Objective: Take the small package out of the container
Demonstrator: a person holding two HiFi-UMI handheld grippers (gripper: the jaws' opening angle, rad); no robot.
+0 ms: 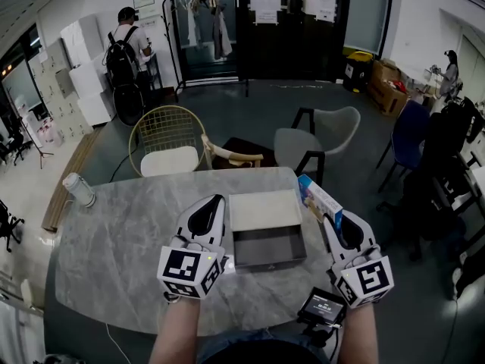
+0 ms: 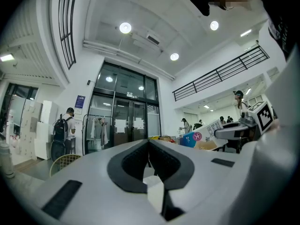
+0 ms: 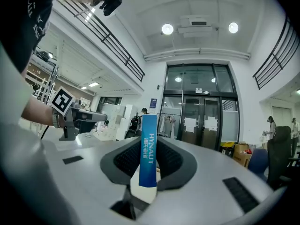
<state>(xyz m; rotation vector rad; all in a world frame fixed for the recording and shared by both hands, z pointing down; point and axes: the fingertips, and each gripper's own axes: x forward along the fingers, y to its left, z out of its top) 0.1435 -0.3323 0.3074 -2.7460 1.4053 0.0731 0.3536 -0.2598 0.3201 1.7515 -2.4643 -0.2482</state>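
Fingers [image 3: 180, 161] on the right gripper [image 1: 330, 221] are clamped on the small package [image 3: 148, 149], a blue box that's outside the open container [image 1: 270, 264], just to its right above the desk [image 1: 121, 256]. Left gripper [image 1: 218, 202] fingers are pressed together, nothing in them, near the container's left side.

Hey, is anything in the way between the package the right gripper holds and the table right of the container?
Nothing visible. The package, clamped in the right gripper, is already outside the container, just past its right wall. What shows of the table there looks bare. A small screen device lies nearer the person.
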